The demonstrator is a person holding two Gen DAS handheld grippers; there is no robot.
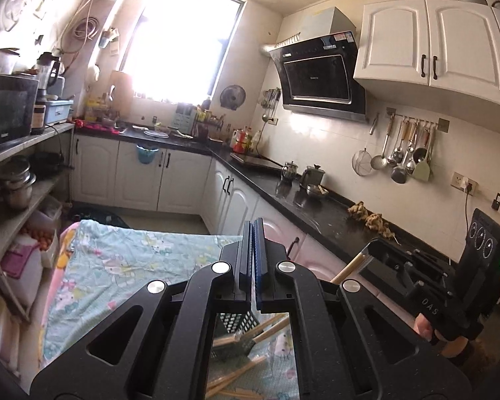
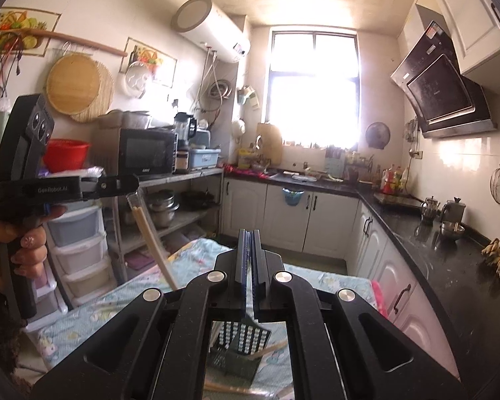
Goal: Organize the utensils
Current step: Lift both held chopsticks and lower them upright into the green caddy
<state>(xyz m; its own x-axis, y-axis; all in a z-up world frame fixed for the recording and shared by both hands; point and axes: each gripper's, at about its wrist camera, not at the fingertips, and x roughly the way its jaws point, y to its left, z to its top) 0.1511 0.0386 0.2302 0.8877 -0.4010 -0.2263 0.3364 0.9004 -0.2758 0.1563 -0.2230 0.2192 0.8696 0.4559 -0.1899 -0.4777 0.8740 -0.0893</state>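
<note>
My left gripper [image 1: 254, 230] is shut. The right wrist view shows it [image 2: 134, 183] at the left, a hand on its grip, with a pair of wooden chopsticks [image 2: 153, 240] hanging slanted from its tip. My right gripper [image 2: 249, 236] is shut too. In the left wrist view it [image 1: 371, 250] has wooden chopsticks [image 1: 348, 268] sticking out at its tip. Below both grippers a black mesh basket [image 2: 241, 340] lies on the patterned cloth [image 1: 133, 260]. Loose chopsticks [image 1: 236, 370] lie beside it. Both grippers hang well above the table.
A black L-shaped counter [image 1: 316, 206] with kettles and ginger runs along the right. At the left stand a shelf rack [image 2: 183, 180] with a microwave and pots, and plastic drawers [image 2: 80, 250]. Ladles hang on the wall rail [image 1: 406, 153].
</note>
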